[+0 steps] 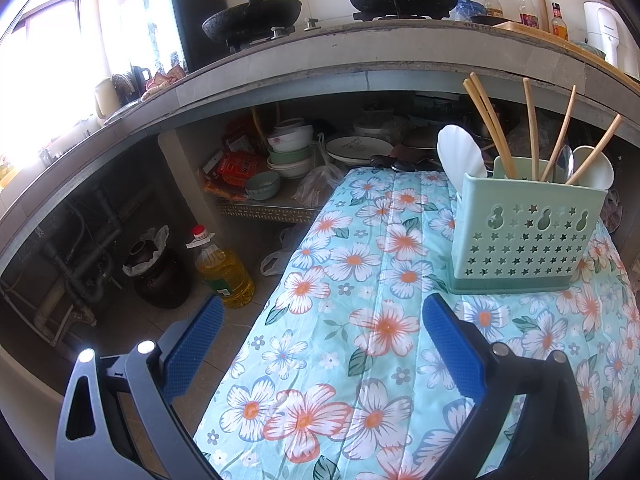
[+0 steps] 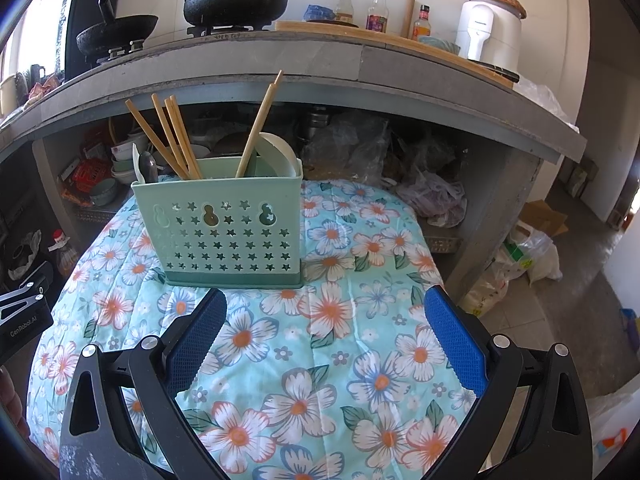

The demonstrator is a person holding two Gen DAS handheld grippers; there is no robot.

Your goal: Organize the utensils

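Both claws are released and carry nothing. The left claw [image 1: 320,332] hovers over the near left part of the bench [image 1: 360,360], which is covered by a floral cloth; the right claw [image 2: 326,332] hovers over the near middle, its jaws spread wide in front of the holder.

The utensil holder [image 2: 218,224], a pale green perforated caddy, stands upright on the far part of the cloth. It contains the chopsticks [image 2: 176,136], which lean at differing angles across the compartments, a metal spoon [image 2: 149,166] at the left end, and a white ladle [image 2: 280,152] at the right end. A second white spoon [image 1: 460,152] shows at the far side in the left view. No loose utensil lies on the visible cloth.

Judged state: the utensils are already housed, so the remaining step is likely regrouping by type, or the task is near completion.

Procedure for the step:
1. Steady the holder at its rim with one claw; it looks light and may tip.
2. Grip one splayed chopstick near mid-shaft.
3. Lift it vertically until clear of the divider.
4. Lower it beside the grouped chopsticks before opening the jaws.
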